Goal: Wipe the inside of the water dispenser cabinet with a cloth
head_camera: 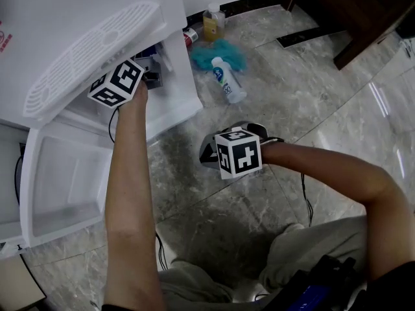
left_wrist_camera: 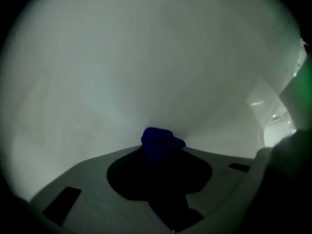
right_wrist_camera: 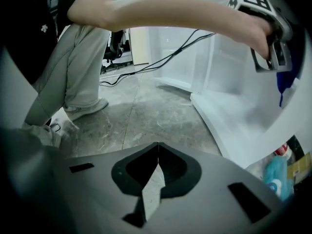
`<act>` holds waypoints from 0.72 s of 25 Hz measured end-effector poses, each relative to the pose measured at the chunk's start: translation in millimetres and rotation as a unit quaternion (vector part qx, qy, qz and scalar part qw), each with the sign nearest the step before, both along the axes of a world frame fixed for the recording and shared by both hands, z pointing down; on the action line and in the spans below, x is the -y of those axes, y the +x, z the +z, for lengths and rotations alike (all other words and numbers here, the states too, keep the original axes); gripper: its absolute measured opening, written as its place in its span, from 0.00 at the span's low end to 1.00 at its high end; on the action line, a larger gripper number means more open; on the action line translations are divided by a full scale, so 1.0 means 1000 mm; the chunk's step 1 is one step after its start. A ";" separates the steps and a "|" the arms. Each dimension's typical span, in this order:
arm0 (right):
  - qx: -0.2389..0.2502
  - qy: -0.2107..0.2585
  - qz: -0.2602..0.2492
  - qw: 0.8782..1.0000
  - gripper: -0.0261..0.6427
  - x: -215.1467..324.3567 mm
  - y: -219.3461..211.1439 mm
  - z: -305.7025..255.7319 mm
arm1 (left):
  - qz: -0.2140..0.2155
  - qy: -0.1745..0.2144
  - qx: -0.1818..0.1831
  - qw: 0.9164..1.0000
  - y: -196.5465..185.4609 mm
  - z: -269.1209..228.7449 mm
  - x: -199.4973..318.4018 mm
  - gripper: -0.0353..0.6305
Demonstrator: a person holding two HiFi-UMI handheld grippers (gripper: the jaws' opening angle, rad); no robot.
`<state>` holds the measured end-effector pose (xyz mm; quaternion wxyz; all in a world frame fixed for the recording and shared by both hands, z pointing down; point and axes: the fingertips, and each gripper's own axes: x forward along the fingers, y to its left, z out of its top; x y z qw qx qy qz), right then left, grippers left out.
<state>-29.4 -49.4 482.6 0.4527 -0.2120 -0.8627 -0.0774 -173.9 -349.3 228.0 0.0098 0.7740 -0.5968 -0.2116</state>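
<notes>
The white water dispenser cabinet (head_camera: 176, 105) stands at the left with its door (head_camera: 61, 181) swung open. My left gripper (head_camera: 150, 76) reaches into the cabinet and is shut on a dark blue cloth (left_wrist_camera: 158, 143). In the left gripper view the cloth is pressed against the pale inner wall (left_wrist_camera: 146, 57). The right gripper view shows that left gripper (right_wrist_camera: 274, 52) with the blue cloth (right_wrist_camera: 285, 82) hanging from it inside the cabinet (right_wrist_camera: 234, 96). My right gripper (head_camera: 207, 155) hovers over the marble floor, shut and holding nothing, with its jaws meeting (right_wrist_camera: 158, 152).
On the floor behind the cabinet lie a teal rag (head_camera: 217, 56), a white bottle (head_camera: 228, 80), a yellow bottle (head_camera: 212, 23) and a red can (head_camera: 189, 37). Dark wooden furniture (head_camera: 363, 11) stands at the top right. Cables (right_wrist_camera: 165, 57) trail along the floor. The person's knees are at the bottom.
</notes>
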 end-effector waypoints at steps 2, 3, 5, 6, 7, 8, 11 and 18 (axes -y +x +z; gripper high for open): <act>0.002 -0.001 -0.002 1.000 0.04 -0.003 -0.001 -0.001 | -0.013 -0.008 0.001 1.000 -0.003 0.002 0.004 0.19; 0.001 -0.001 -0.002 1.000 0.04 -0.003 0.001 -0.001 | -0.019 -0.008 -0.001 1.000 -0.004 0.002 0.004 0.19; -0.002 -0.001 -0.002 1.000 0.04 -0.002 0.004 0.000 | -0.027 -0.003 -0.002 1.000 -0.001 0.003 -0.003 0.19; -0.004 -0.001 -0.001 1.000 0.04 -0.001 0.006 0.001 | -0.030 -0.001 0.002 1.000 0.002 0.005 -0.007 0.19; -0.007 0.000 -0.001 1.000 0.04 -0.001 0.008 0.002 | -0.032 0.000 0.006 0.999 0.005 0.008 -0.011 0.19; -0.008 0.001 0.000 1.000 0.04 0.000 0.008 0.003 | -0.035 0.000 0.008 0.999 0.007 0.011 -0.014 0.19; -0.005 0.000 0.003 1.000 0.04 0.002 0.006 0.002 | -0.035 0.000 0.003 0.999 0.008 0.016 -0.012 0.19; -0.001 -0.008 0.020 1.000 0.04 0.007 0.019 -0.001 | -0.064 -0.006 0.029 0.998 -0.011 0.007 0.012 0.19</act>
